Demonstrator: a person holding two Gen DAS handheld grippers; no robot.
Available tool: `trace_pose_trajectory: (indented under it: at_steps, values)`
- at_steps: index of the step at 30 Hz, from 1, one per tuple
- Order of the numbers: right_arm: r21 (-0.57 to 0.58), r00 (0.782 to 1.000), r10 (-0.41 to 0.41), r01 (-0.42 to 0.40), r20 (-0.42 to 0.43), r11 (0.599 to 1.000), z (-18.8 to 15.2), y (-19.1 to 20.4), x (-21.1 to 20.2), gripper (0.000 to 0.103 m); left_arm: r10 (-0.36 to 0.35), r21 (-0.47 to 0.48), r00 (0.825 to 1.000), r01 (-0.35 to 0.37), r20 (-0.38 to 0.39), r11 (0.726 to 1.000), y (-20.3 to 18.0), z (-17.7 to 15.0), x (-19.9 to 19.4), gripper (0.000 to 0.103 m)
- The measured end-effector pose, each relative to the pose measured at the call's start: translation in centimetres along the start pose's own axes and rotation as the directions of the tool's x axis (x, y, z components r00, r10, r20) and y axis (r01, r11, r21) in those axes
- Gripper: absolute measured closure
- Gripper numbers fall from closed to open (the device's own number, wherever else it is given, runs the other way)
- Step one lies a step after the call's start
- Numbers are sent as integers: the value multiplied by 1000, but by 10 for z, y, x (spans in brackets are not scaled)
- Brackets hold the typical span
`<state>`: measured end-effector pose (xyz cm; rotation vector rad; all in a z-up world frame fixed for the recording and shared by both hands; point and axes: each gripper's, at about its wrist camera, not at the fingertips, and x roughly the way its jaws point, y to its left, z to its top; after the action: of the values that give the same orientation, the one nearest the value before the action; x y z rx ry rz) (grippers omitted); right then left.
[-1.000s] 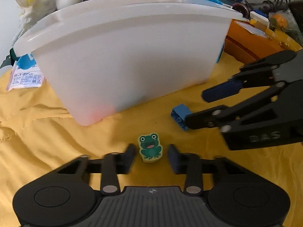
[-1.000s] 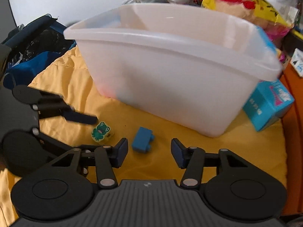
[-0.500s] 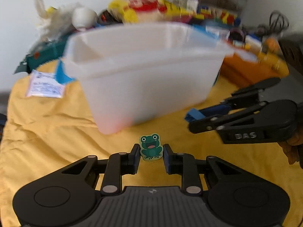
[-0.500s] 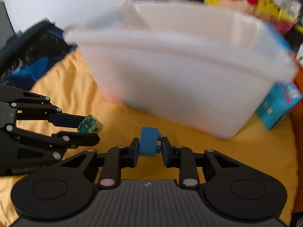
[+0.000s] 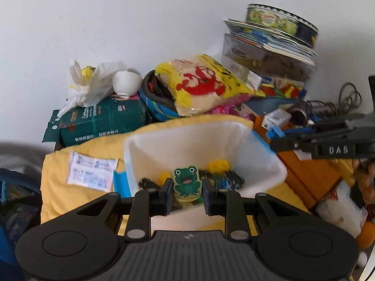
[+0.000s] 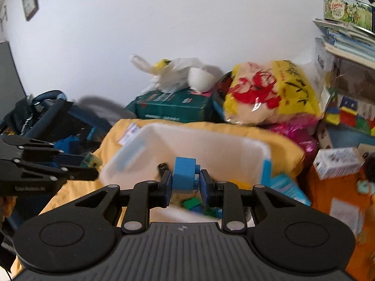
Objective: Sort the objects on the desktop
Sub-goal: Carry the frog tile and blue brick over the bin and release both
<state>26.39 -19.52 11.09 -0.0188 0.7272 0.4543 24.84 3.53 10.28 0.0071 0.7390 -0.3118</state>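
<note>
My left gripper is shut on a green frog block and holds it above the near rim of the white plastic bin. My right gripper is shut on a blue brick and holds it above the same bin. The bin holds several small toys, among them a yellow brick and a green brick. The right gripper also shows at the right in the left wrist view, and the left gripper at the left in the right wrist view.
The bin stands on a yellow cloth. Behind it lie a green box, a white plastic bag, a yellow and red bag and stacked books with a tin. An orange box is at the right.
Both grippers closed on their objects on the cloth, the left on the frog block and the right on the blue brick, then rose to above the bin's opening.
</note>
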Motion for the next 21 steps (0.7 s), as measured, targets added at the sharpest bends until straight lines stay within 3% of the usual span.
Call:
trace_pose_trajectory:
  at_steps: [11,13,15,17,21]
  values:
    - [24,984,-42,47,-174,999,31,-29,38,75,44,15,993,-43,-109,999,5,53,37,74]
    - [24,977,-51,57,-205,998,33,-32,46,74,46,18,988,-44,-149,999,3,56,46,62]
    - [14,972,-83,88,-220,996,33,-34,51,62,91,27,976,-88,-197,996,1,54,58,23]
    - [17,965,-113,120,-237,993,31,-37,57,23,131,40,963,-126,-236,991,-1,49,66,22]
    - [23,962,-111,120,-248,992,23,-38,59,13,135,9,957,-137,-258,991,2,40,73,22]
